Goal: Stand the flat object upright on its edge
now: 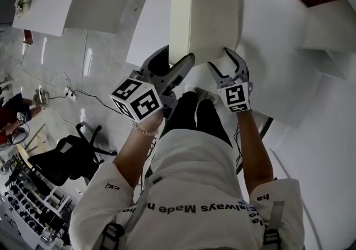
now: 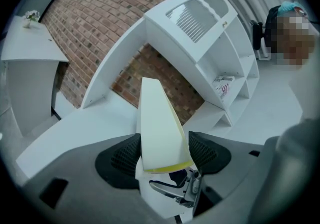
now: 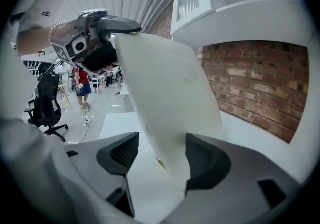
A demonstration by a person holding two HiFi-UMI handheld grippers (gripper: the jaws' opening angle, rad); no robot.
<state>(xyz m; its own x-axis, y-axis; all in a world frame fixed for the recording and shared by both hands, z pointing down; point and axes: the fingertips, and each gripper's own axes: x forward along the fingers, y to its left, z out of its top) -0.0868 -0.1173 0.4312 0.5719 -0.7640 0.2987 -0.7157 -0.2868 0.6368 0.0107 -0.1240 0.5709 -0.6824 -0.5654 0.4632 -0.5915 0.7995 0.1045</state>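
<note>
The white table (image 1: 289,43) is the biggest thing. Above the table a pale board (image 1: 200,15) stands up, leaning a bit. The left gripper (image 1: 175,59) squeezes the board's near end between both pads. The right gripper (image 1: 220,58) sits around that same end. One pad touches it and the other shows a small gap.

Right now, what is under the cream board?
The white table lies under the cream board. Whether its lower edge touches the table cannot be seen, because the board itself covers that place.
</note>
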